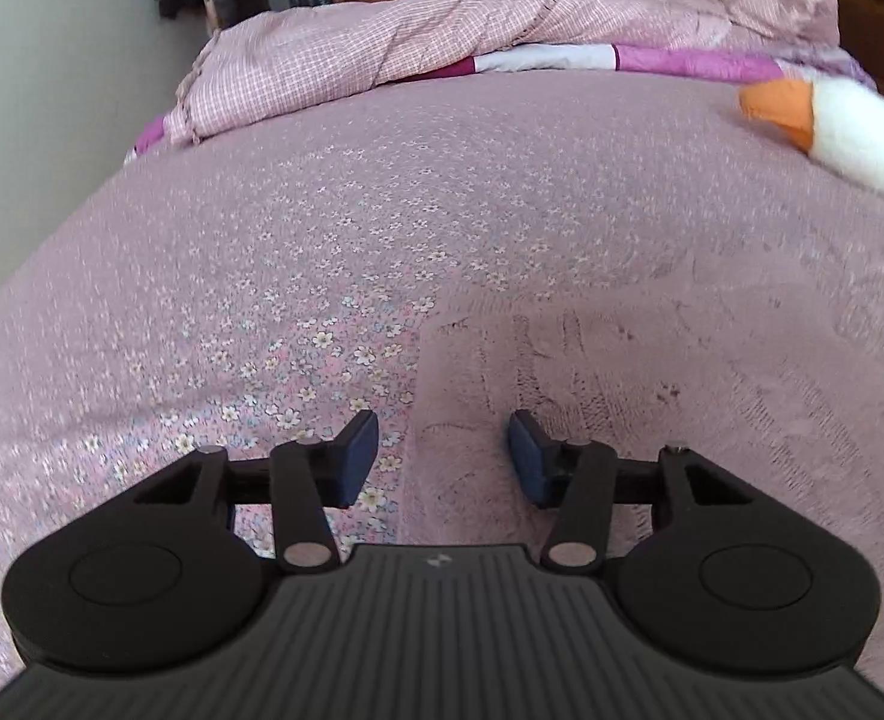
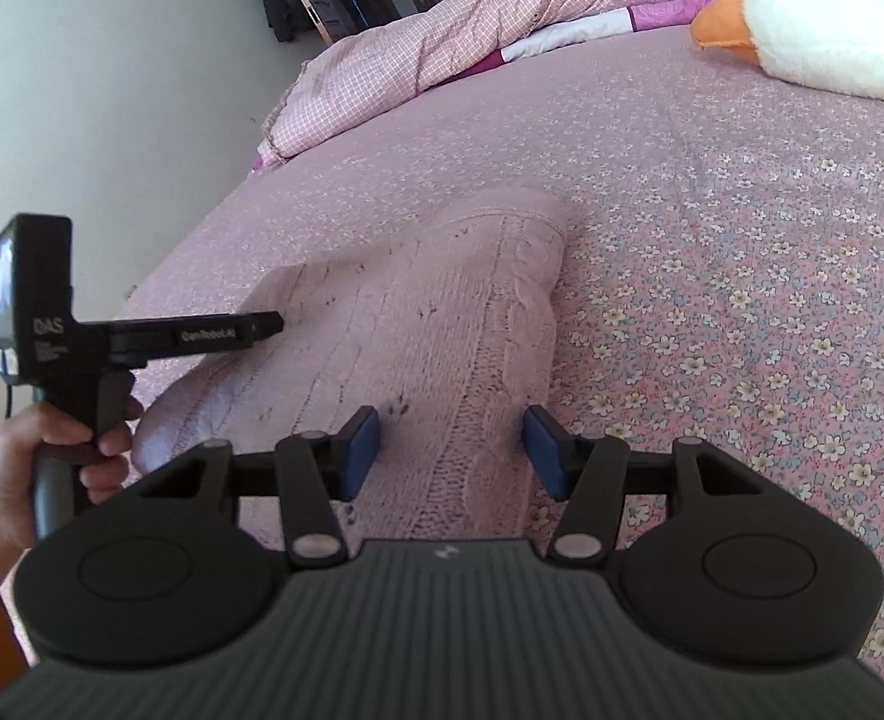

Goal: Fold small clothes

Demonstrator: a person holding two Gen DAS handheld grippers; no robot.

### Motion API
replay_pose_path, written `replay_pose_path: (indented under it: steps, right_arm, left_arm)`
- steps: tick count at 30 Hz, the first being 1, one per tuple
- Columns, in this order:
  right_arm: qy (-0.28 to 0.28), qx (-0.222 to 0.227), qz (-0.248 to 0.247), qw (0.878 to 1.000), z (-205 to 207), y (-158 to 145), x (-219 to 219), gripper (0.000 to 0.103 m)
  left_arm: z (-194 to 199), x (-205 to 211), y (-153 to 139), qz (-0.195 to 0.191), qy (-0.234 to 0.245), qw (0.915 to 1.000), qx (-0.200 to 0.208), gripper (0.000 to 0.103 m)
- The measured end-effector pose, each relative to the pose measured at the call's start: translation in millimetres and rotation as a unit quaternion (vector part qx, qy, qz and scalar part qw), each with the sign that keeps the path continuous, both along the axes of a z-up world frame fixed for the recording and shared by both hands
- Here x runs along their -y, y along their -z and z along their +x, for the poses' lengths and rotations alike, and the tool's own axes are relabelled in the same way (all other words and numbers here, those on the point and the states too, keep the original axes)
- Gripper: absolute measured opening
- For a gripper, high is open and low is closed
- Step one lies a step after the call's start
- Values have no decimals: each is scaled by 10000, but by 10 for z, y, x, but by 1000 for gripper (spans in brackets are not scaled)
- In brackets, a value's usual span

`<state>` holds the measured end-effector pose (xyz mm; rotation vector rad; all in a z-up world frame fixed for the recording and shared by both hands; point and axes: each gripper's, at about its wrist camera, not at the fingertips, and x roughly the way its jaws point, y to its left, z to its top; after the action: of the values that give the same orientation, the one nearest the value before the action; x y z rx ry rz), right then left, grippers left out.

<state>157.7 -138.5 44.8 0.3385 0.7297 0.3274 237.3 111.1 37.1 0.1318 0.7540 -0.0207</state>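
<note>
Pink knit sweater (image 2: 429, 324) lies between our open right gripper (image 2: 451, 450) fingers; left gripper (image 1: 442, 459) open too, empty. We pinch hem evenly, both sides.

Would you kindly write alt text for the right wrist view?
The right gripper, jaws open, hovers over a pink knitted garment lying on a floral pink bedsheet. At left, a hand holds the left gripper above the garment's edge; a white plush toy lies at top right.

A pale pink cable-knit sweater (image 2: 417, 324) lies folded, flat on the bedsheet.
</note>
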Motion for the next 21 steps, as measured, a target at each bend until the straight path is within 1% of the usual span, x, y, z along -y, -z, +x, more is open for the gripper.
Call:
replay_pose_path:
  steps: [3,4,5,6,7,9,10,11,13,15,16,17,18,19,21]
  right_arm:
    - [-24,-18,34,10000,0,-19,20,56]
    - [-45,-19,40,10000,-3,-23,22,56]
    - [-58,-13,25,10000,-8,-25,15,56]
    - [-60,-2,3,10000,-15,-23,7,56]
    - [-62,10,-17,10000,-19,-24,-8,57]
    - [-49,32,-55,10000,-30,-26,-47,57]
    - [-53,45,-73,9999,-35,-27,-62,57]
    - [-85,55,-79,9999,-39,-33,-73,57]
    - [-110,77,-158,9998,-44,-67,-80,57]
    - [-43,128,-113,9998,-48,-102,-34,58]
    - [29,152,-36,9999,-47,-110,9,61]
    - [100,158,62,9998,-40,-113,60,72]
    - [178,143,166,9996,-26,-109,114,77]
    - [231,109,273,9993,-4,-98,164,81]
    - [252,-102,470,9985,81,-48,234,81]
  left_arm:
    - [-112,-103,-129,-535,97,9984,-163,57]
    - [-150,-128,-168,-697,160,9972,-218,59]
    - [-215,-138,-184,-821,226,9961,-246,64]
    - [-291,-146,-193,-889,298,9952,-265,66]
    - [-363,-128,-192,-844,327,9955,-265,67]
    - [-456,-99,-122,-396,141,9988,-264,67]
    - [-477,-108,-62,-204,89,9994,-266,71]
    - [-499,-141,-37,-224,55,9994,-244,73]
    - [-496,-216,-35,-479,-51,9984,-290,73]
    - [-490,-234,-79,-634,-53,9974,-343,73]
    - [-500,-246,-96,-721,-13,9967,-382,73]
    - [-507,-258,-107,-866,56,9952,-448,73]
    - [-501,-281,-109,-1060,133,9928,-536,74]
    - [-506,-303,-102,-1305,221,9891,-650,75]
    - [-506,-335,-46,-1661,343,9811,-931,80]
